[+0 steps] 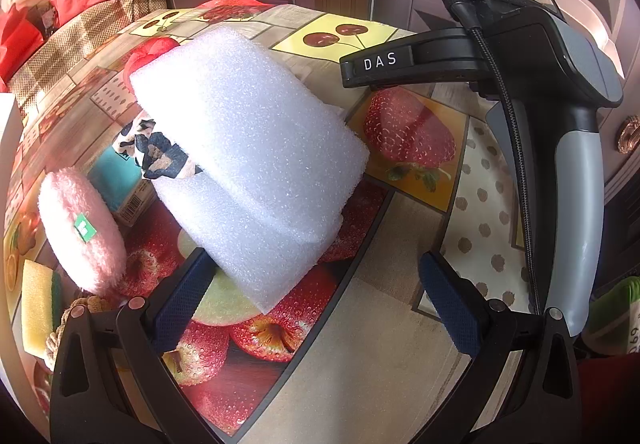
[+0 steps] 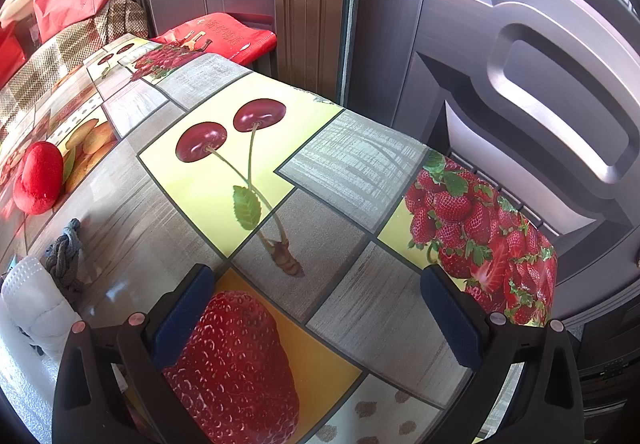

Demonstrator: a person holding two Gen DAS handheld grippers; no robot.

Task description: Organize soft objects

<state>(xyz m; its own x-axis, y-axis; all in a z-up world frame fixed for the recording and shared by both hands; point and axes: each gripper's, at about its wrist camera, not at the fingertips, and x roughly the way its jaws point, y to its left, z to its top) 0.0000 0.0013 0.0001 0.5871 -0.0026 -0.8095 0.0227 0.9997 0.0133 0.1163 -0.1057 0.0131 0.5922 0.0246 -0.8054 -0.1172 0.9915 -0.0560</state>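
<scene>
Right gripper (image 2: 316, 308) spread wide, empty, above fruit-print tablecloth (image 2: 352, 160). Far left of the gripper: red soft object (image 2: 38, 178), grey knotted rope (image 2: 64, 256), white quilted cloth (image 2: 34, 304).

On the tabletop (image 1: 400, 308) — one white foam roll (image 1: 256, 148), one pink plush pad (image 1: 82, 232), one yellow sponge (image 1: 36, 304), one red cushion (image 2: 38, 178), one grey knotted rope (image 2: 64, 256), one teal box (image 1: 120, 180).

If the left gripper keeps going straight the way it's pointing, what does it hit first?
Most likely the white foam roll, already at the left finger pad of the open left gripper; depth is unclear.
</scene>
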